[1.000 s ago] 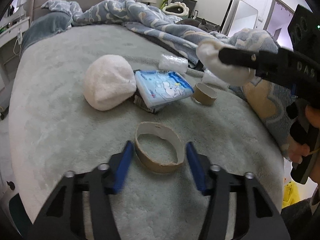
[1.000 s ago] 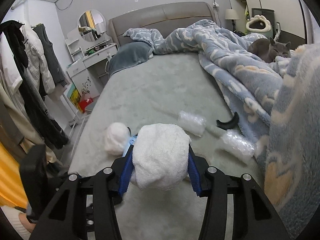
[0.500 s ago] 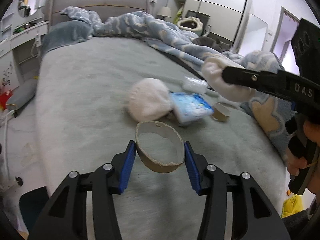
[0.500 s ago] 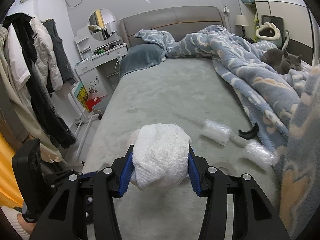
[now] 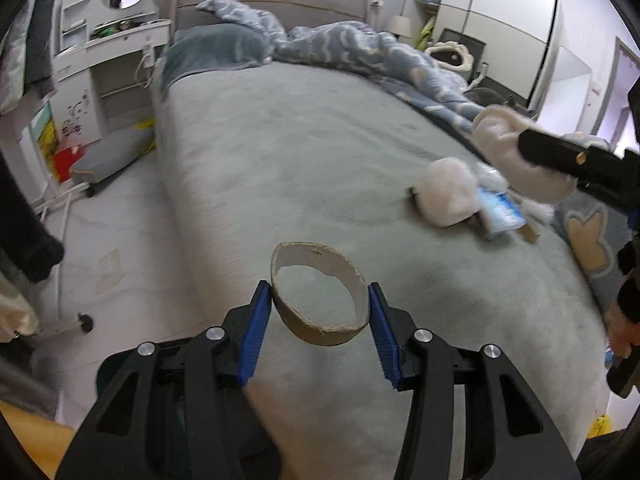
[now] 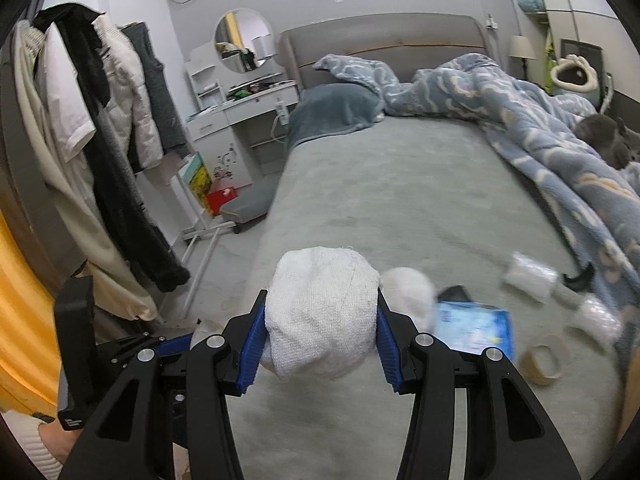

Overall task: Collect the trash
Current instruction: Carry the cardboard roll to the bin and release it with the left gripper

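Left wrist: cardboard ring (image 5: pixel 320 292) gripped, bed edge (image 5: pixel 172 184) left, bare floor (image 5: pixel 116 236)

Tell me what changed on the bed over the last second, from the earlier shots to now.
The left gripper lifted the cardboard ring off the bed and swung it toward the bed's floor-side edge. The right gripper carried its white wad the same way. Both grips held. The second white wad, blue packet, small cardboard ring and plastic wraps stayed put.
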The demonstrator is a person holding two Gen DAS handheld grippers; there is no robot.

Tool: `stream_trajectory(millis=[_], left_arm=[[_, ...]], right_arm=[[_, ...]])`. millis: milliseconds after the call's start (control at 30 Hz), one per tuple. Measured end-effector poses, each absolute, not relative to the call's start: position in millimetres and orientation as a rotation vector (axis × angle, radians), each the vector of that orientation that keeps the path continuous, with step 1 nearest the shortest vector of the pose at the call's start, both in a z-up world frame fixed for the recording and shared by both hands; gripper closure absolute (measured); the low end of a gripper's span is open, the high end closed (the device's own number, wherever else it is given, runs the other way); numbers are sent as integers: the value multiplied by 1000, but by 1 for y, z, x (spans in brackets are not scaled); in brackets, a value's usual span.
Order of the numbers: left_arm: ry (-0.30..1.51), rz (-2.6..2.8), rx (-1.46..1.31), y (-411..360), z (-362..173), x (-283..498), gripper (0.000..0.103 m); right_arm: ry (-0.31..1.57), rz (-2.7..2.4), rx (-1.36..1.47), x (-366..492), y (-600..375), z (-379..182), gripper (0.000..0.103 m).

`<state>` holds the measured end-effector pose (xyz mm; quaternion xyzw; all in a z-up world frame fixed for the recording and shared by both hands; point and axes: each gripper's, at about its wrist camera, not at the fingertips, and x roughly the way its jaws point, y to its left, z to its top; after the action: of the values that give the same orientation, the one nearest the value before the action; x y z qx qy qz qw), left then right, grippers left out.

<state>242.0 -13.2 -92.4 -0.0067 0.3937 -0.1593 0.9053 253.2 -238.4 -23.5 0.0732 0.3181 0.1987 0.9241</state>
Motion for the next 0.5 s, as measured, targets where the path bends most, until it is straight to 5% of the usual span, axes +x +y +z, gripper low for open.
stream_trajectory(millis=[500], left_arm=[[994, -192, -42, 80, -135, 237, 52]], right_arm=[[717, 539, 92, 263, -126, -38, 53]])
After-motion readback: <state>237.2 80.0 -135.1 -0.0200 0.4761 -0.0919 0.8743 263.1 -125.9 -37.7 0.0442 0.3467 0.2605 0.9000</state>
